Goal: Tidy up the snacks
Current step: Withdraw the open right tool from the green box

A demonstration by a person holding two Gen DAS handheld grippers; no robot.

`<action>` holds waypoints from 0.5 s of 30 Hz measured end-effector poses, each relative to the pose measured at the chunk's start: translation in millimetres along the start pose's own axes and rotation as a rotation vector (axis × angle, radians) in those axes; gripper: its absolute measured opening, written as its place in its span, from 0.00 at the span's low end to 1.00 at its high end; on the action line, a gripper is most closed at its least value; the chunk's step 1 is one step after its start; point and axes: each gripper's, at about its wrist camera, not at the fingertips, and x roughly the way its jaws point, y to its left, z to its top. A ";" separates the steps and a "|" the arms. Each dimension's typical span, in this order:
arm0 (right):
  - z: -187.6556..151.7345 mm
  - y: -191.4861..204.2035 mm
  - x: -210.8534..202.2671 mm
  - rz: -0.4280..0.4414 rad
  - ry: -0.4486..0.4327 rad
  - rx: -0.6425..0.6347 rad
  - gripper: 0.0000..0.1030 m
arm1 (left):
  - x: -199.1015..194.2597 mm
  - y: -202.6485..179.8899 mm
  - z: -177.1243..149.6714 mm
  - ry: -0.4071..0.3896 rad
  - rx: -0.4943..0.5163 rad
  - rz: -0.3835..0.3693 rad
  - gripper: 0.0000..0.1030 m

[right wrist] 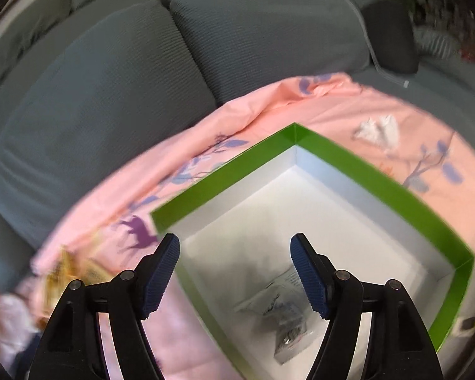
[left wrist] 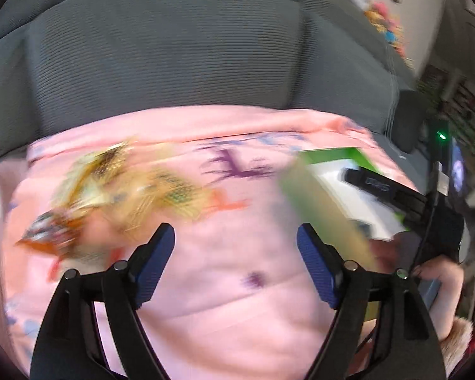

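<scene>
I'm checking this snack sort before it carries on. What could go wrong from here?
1. The left wrist view is badly blurred, so a grab at the loose snack wrappers on the pink cloth may miss.
2. The green box sits on that soft, wrinkled cloth and could shift if nudged.
3. The right gripper hangs open over the clear packet and could catch it.

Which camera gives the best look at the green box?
The right wrist view: the green box fills its middle, open, white inside, with one clear packet on the bottom. The left wrist view catches only a blurred corner at its right.
</scene>
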 end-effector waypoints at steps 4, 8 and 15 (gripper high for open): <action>-3.6 14.6 8.6 -0.061 -0.030 -0.061 0.71 | -18.8 64.1 -16.4 -0.035 -0.124 0.135 0.79; -11.0 31.9 -0.8 -0.181 -0.143 -0.143 0.71 | -31.5 126.2 -29.3 -0.041 -0.266 0.229 0.79; -6.6 30.5 -5.9 -0.111 -0.169 -0.116 0.71 | -39.2 169.1 -36.0 -0.021 -0.399 0.222 0.79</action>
